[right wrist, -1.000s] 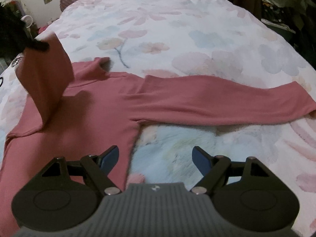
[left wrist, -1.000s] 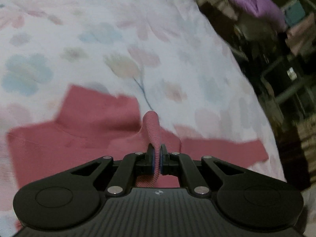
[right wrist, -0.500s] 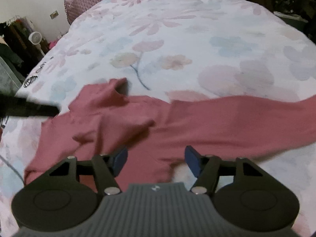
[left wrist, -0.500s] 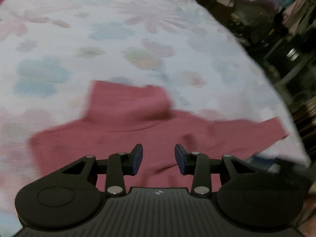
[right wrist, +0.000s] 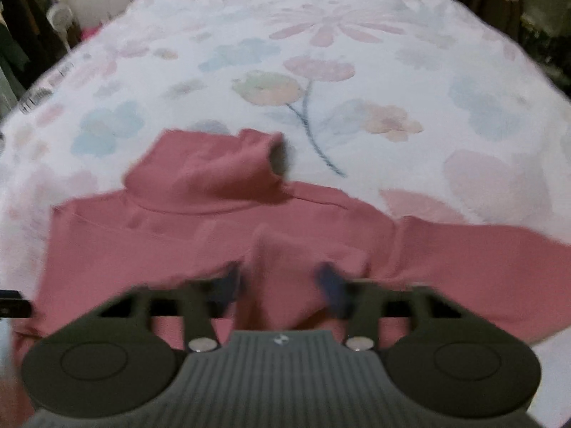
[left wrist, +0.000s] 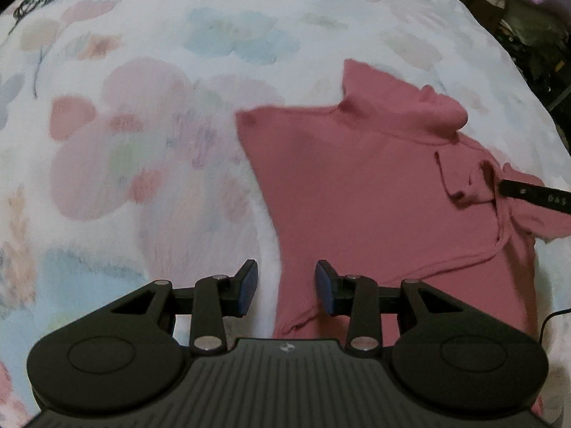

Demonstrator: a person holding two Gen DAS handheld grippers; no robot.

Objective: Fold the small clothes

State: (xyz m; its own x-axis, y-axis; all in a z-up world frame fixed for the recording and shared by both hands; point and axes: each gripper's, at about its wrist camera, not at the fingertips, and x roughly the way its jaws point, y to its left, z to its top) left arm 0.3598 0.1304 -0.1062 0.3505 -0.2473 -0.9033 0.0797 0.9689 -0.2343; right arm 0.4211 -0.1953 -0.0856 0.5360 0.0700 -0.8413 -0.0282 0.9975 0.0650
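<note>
Spread across the white bedcover with pale pink and blue flowers (left wrist: pixel 150 114), the dusty-pink ribbed turtleneck top (left wrist: pixel 357 185) lies mostly flat, its rolled collar (right wrist: pixel 214 174) pointing up the cover away from both grippers. On the top's left side, the left gripper (left wrist: pixel 286 287) hangs with its blue-padded jaws apart and nothing pinched; the top's lower edge lies beneath the gap, with bare bedcover under the left pad. Over the chest of the top, the right gripper (right wrist: pixel 282 285) is closing its jaws, and a raised fold of the pink fabric (right wrist: pixel 282 271) stands between the blurred blue pads; whether they press it yet cannot be told. Beyond that fold, a long sleeve (right wrist: pixel 499 253) runs off to the right of the top.
</note>
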